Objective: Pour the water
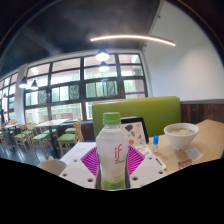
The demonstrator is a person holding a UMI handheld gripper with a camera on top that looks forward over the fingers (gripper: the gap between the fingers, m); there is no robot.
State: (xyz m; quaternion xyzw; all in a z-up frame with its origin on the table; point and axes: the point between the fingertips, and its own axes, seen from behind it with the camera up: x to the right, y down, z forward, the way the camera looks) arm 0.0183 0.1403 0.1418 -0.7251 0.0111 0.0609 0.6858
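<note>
A clear plastic bottle [112,150] with a white cap and a white label with pink lettering stands upright between my fingers, its lower part greenish. My gripper [112,165] holds it: both pink pads [91,160] press on its sides. The bottle seems lifted above the table [205,145]. A white bowl [180,133] with a pale liquid inside stands on the table to the right, beyond the fingers.
A small standing card [134,130] and a blue-capped item [155,141] sit behind the bottle. A green bench back [140,108] runs behind the table. Chairs and tables [40,135] fill the room to the left under large windows.
</note>
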